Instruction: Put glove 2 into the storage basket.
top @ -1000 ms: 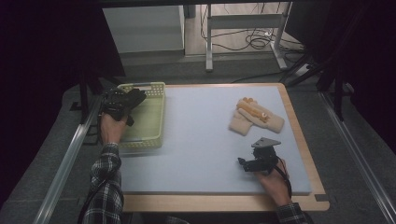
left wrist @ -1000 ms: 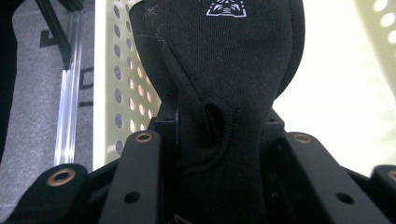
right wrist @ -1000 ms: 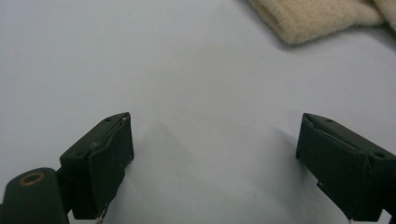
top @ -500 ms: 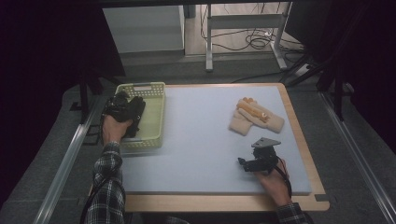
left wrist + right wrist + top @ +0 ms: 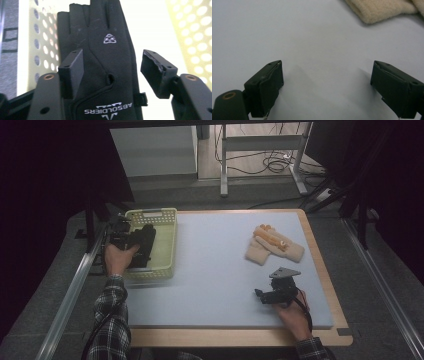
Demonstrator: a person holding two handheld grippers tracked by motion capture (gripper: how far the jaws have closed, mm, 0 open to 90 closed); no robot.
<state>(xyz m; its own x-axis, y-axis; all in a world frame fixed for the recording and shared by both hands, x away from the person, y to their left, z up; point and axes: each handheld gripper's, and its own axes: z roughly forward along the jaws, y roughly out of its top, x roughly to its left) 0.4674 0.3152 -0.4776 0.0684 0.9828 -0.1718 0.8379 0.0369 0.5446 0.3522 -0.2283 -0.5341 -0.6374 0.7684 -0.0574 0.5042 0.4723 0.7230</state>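
At the left of the high view, the left gripper is held over the yellow basket with its jaws apart, having just been closing; the black glove is seen between them, untouched by the pads, lying flat inside the basket. At lower right, the right gripper is held low over the grey mat, jaws wide apart with nothing between them. A pair of beige gloves lies at upper right, well apart from both grippers
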